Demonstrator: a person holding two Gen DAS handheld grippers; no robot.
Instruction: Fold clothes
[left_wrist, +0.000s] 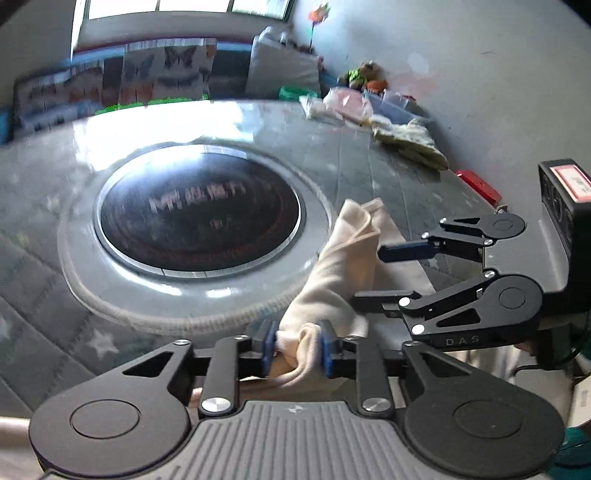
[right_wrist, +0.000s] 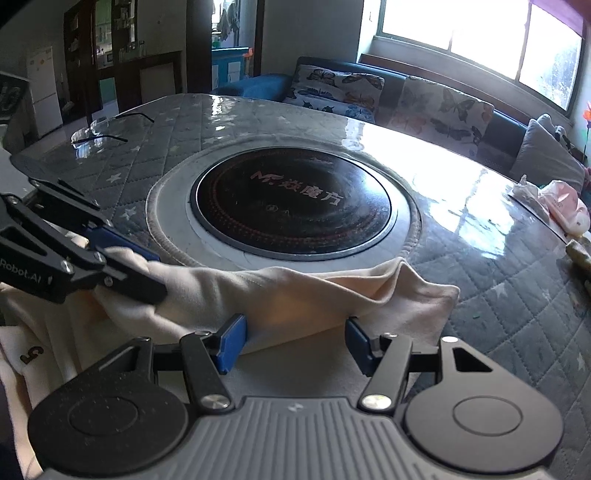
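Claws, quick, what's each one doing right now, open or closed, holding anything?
Left claw: closed, pinching a bunch of the cream garment.
Right claw: open, jaws spread around the garment's near edge, not gripping it.

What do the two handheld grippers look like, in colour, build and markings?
Both match: the left gripper and right gripper have black linkage arms with silver screws, round black pivot housings, blue fingertip pads and a ribbed grey body. The right gripper shows "DAS" lettering; the left one reads "Robot.AI".
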